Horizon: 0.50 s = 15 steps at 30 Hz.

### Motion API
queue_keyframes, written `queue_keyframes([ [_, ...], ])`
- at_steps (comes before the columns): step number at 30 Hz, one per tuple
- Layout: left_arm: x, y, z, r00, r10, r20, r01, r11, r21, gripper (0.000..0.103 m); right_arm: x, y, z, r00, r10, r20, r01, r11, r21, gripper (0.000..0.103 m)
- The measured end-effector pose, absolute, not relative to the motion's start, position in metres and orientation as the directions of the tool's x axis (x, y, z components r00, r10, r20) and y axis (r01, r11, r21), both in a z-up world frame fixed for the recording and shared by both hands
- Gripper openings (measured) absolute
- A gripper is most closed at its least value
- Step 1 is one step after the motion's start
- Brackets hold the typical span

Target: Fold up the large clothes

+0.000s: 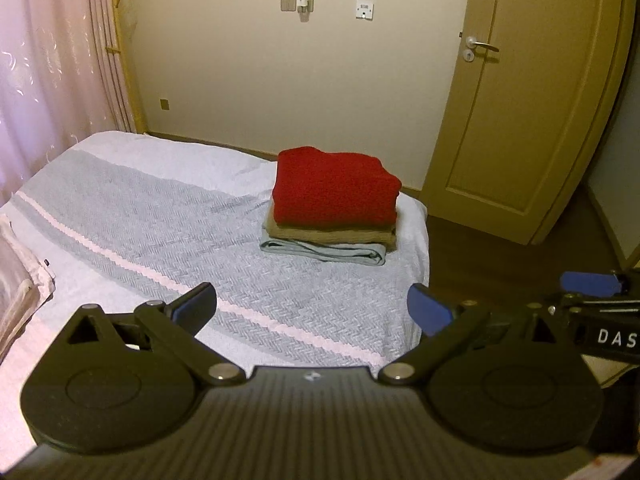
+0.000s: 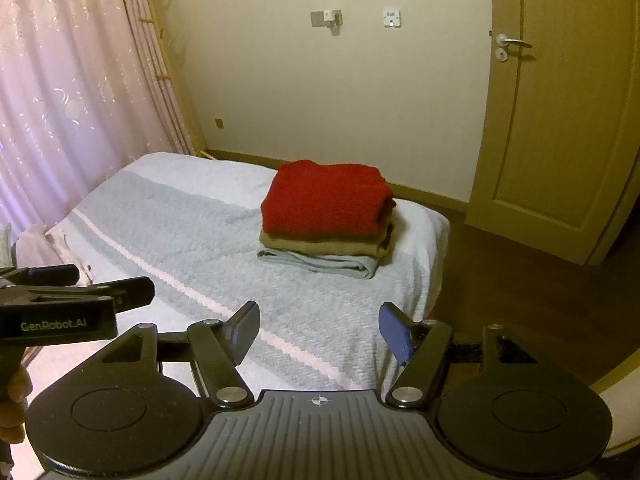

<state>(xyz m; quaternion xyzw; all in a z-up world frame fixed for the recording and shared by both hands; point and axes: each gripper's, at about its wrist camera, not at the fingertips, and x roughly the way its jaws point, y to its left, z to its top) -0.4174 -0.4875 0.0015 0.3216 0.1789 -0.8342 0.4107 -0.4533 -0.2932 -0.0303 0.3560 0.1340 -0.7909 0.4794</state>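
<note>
From the left wrist view, a bed with a grey-and-white herringbone cover is filling the lower half of the room, with a pale stripe running diagonally across it. A pink curtain is hanging on the left, and a closed door is standing on the right beyond the cream wall. Near the far right corner of the bed, a stack of folded clothes is sitting: a red one on top, a tan one under it, a pale blue one at the bottom. The left gripper is hovering over the near part of the bed, its jaws standing wide apart with nothing between them and touching nothing. The right gripper is showing at the right edge.

From the right wrist view, the same bed, curtain and door are showing, and the stack is lying well ahead. The right gripper is hanging above the cover, jaws spread and empty. The left gripper is entering from the left.
</note>
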Motion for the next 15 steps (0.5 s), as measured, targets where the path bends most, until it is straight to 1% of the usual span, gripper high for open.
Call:
queue_keyframes([
  [15,-0.4170,-0.4843,0.0061,-0.470,-0.578,-0.667,0.792,-0.610,-0.028,0.100,-0.4534,-0.2936,-0.0232,-0.293,-0.677,-0.675,0.855,-0.501,0.131,0.063],
])
